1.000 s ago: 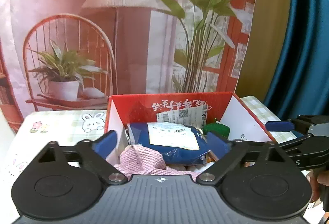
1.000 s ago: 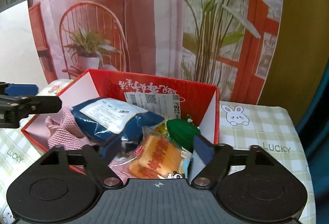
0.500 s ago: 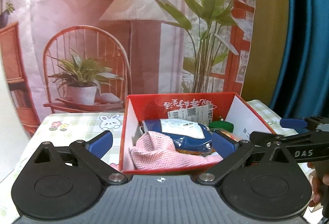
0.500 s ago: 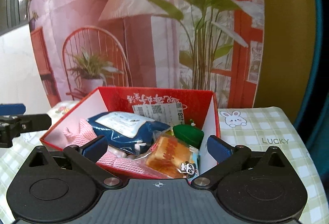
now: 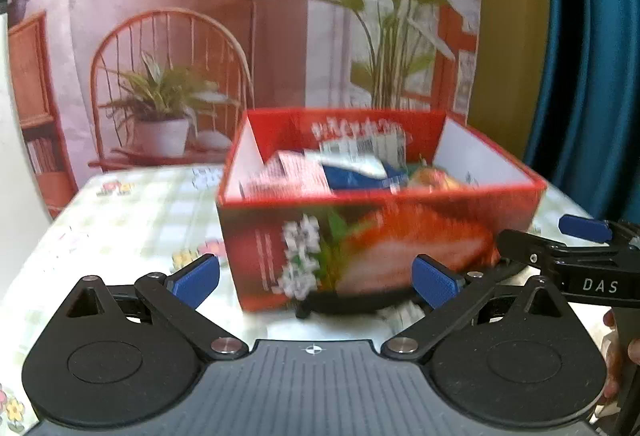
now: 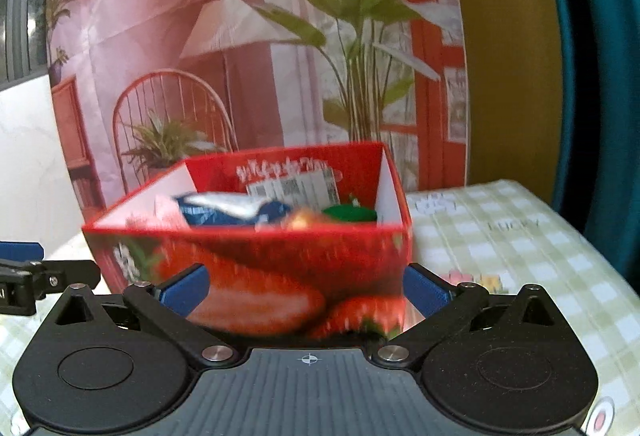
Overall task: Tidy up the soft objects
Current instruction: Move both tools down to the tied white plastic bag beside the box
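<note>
A red strawberry-print box point(image 5: 380, 236) stands on the checked tablecloth, also in the right wrist view point(image 6: 256, 276). Inside lie a pink knitted cloth point(image 5: 296, 175), a blue packet with a white label point(image 5: 352, 171), an orange snack bag point(image 5: 436, 177) and a green soft thing point(image 6: 352, 213). My left gripper point(image 5: 316, 280) is open and empty, low in front of the box's near wall. My right gripper point(image 6: 304, 288) is open and empty, also in front of the box; it shows at the right of the left wrist view point(image 5: 580, 260).
A printed backdrop point(image 5: 240, 35) with a chair, lamp and plants hangs behind the table. A blue curtain point(image 5: 592, 55) hangs at the right. A dark band point(image 5: 352, 306) lies at the box's foot. The tablecloth point(image 6: 520, 236) stretches right of the box.
Both grippers have drawn back and down from over the box; its front wall now fills the view. Both stay open and empty. The frames are motion-blurred.
</note>
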`<state>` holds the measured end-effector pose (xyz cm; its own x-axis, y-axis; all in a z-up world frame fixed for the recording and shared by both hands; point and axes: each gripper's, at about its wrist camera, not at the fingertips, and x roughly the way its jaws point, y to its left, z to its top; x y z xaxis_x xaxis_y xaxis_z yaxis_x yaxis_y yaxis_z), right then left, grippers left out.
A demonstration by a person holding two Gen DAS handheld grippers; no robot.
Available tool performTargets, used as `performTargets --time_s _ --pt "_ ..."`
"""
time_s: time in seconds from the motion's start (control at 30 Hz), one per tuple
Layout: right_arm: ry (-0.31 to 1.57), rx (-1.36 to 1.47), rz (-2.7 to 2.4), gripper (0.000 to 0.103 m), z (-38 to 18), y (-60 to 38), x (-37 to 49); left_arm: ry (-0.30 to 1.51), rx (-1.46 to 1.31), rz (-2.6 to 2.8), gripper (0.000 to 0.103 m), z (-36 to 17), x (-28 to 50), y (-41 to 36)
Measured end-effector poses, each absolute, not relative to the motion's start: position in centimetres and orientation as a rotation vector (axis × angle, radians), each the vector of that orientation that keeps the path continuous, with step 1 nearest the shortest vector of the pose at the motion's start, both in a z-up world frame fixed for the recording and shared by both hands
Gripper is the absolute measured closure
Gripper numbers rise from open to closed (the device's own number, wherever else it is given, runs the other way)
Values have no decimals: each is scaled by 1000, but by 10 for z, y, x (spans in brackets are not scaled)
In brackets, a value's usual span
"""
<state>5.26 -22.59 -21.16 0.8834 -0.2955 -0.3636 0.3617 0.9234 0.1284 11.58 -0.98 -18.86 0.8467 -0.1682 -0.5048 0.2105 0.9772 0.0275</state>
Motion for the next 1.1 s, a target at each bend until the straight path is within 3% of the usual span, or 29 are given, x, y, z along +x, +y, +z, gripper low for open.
performTargets --time_s 0.43,1.1 --pt "440 193 -369 0 -265 -227 44 645 37 -173 0 -233 123 3" --pt "512 204 -285 1 -278 -234 61 770 -61 -178 0 -276 138 29"
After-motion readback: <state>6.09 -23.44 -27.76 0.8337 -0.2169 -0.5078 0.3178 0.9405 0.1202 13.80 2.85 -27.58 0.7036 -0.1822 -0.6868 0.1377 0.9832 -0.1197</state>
